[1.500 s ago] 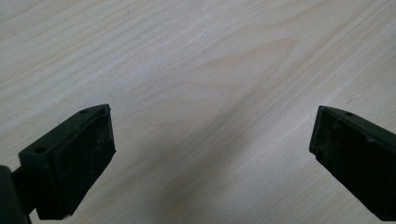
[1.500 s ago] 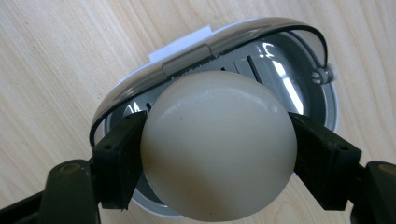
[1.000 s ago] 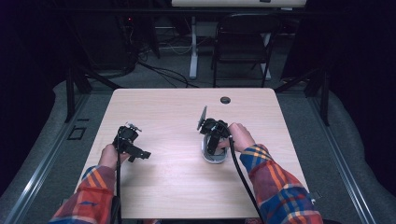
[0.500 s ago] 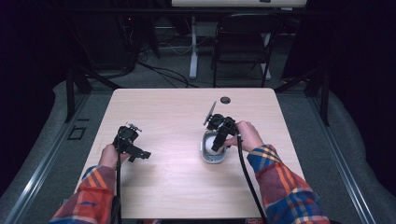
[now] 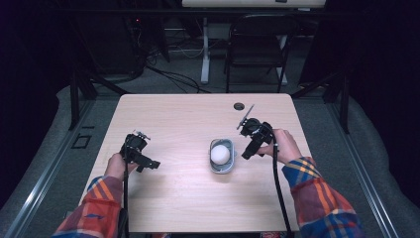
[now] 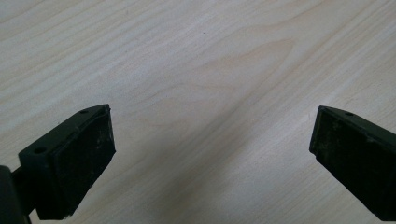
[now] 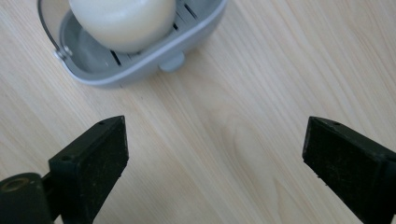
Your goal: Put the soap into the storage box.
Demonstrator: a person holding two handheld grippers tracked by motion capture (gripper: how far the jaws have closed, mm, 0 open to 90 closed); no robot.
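Note:
A small grey slotted dish [image 5: 221, 169] stands right of the table's middle, with a white egg-shaped ball [image 5: 220, 154] lying in it. My right gripper [image 5: 246, 154] is just to the right of the dish, apart from it, open and holding nothing. In the right gripper view the dish [image 7: 140, 70] and the ball [image 7: 123, 21] lie ahead and to the left of the wide-spread right gripper [image 7: 215, 158]. My left gripper [image 5: 150, 165] rests at the table's left, open. In its own view the left gripper [image 6: 212, 154] has bare wood between the jaws.
The light wooden table [image 5: 198, 203] has a black round grommet [image 5: 239, 106] near its far edge. A dark folding chair [image 5: 257, 44] and cables stand on the floor behind it. Bare wood lies between the two grippers.
My right gripper has drawn back to the right from above the dish, and the white ball now shows lying in it. The left gripper has not moved.

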